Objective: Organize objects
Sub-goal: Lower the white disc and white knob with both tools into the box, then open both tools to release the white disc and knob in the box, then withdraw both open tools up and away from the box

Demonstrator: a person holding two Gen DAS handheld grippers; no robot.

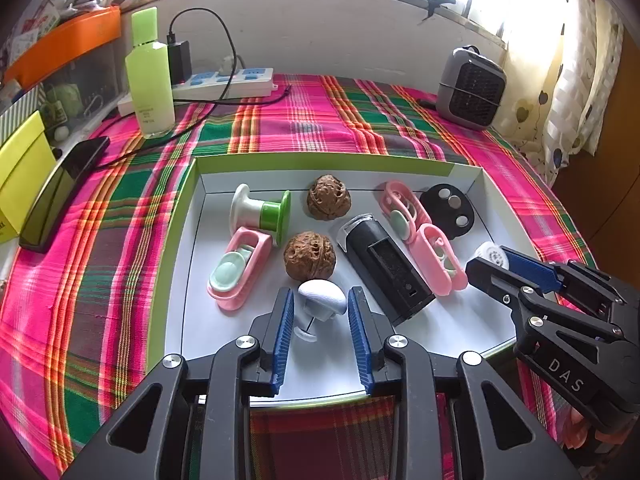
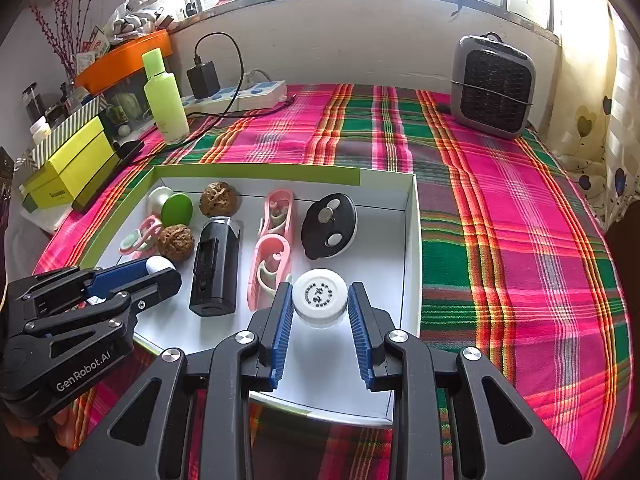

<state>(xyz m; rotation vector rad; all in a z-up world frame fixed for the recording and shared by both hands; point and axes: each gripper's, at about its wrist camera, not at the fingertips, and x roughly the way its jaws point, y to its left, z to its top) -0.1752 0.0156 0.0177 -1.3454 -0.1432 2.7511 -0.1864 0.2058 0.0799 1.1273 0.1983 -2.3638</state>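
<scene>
- Two tongs work over one shallow white tray (image 1: 340, 182) that sits on the checked cloth (image 1: 300, 120) of the tabletop. Judging by how full it is, the tray is where the loose things are gathered.
- The left tongs (image 1: 320, 294) stand around a white knob (image 1: 322, 298) at about 6 o'clock in the tray. A thin gap shows on each side, so the pads bracket the knob without squeezing it. The knob lies tipped on the tray floor, which looks like a piece just set down or about to be taken.
- The right tongs (image 2: 320, 286) are closed on a small jar (image 2: 319, 294) with a white lid, both pads touching the lid's rim. The jar is near 4 o'clock in the tray, just inside the right wall. The rim gives the flat pads their widest and firmest hold.
- Like things lie together: two walnuts (image 1: 329, 198) (image 1: 309, 255) sit toward 12 o'clock and the centre, and two pink clips (image 1: 400, 208) (image 1: 440, 258) lie end to end toward 2 o'clock. A third pink clip (image 1: 236, 272) lies apart at 8 o'clock.
- A black box (image 1: 386, 268) lies lengthwise between the walnuts and the paired clips. A black disc (image 1: 450, 210) fills the 2 o'clock corner and a green-and-white spool (image 1: 262, 212) lies on its side at 10 o'clock.
- I judge the sorting well along, since nothing small remains on the cloth.
</scene>
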